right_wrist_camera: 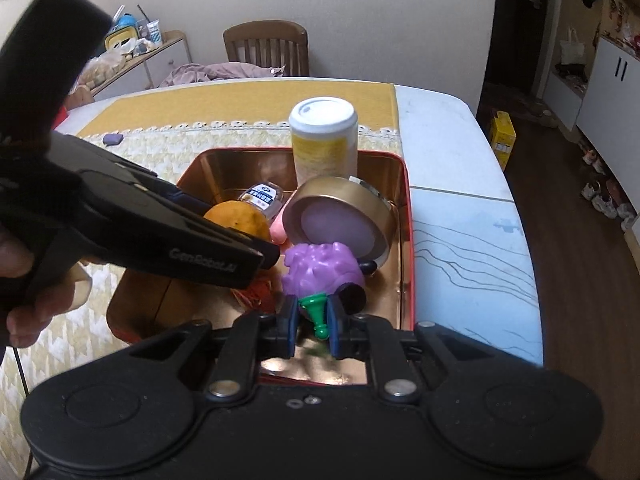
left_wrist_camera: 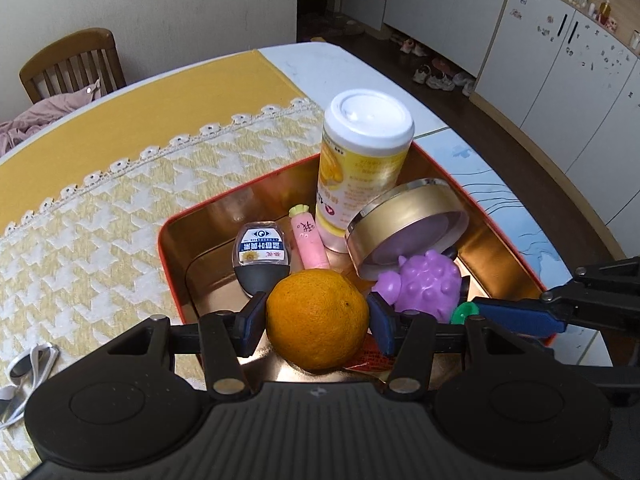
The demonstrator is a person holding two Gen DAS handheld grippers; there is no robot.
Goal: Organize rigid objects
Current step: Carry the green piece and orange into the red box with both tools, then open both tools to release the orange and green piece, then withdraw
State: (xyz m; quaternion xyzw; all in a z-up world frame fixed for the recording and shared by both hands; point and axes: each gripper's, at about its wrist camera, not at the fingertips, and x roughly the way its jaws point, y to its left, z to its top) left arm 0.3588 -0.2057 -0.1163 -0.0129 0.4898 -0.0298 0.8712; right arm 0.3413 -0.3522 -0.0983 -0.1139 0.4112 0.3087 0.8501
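A red tin with a gold inside [left_wrist_camera: 172,240] [right_wrist_camera: 406,200] holds a yellow bottle with a white cap [left_wrist_camera: 362,168] [right_wrist_camera: 324,144], a round gold tin [left_wrist_camera: 408,224] [right_wrist_camera: 340,220], a purple spiky toy [left_wrist_camera: 424,284] [right_wrist_camera: 320,268], a pink tube [left_wrist_camera: 310,240] and a small eye-drop bottle [left_wrist_camera: 262,256] [right_wrist_camera: 264,196]. My left gripper [left_wrist_camera: 316,316] is shut on an orange [left_wrist_camera: 318,320] [right_wrist_camera: 240,218] over the tin. My right gripper [right_wrist_camera: 314,322] is shut on a green chess pawn [right_wrist_camera: 318,314] [left_wrist_camera: 464,314] just over the tin's near side.
The tin sits on a yellow houndstooth cloth [left_wrist_camera: 100,232] on a white table [right_wrist_camera: 460,208]. White sunglasses [left_wrist_camera: 24,368] lie at the cloth's left. A small purple object [right_wrist_camera: 113,139] lies on the far cloth. A wooden chair [right_wrist_camera: 266,50] stands behind the table.
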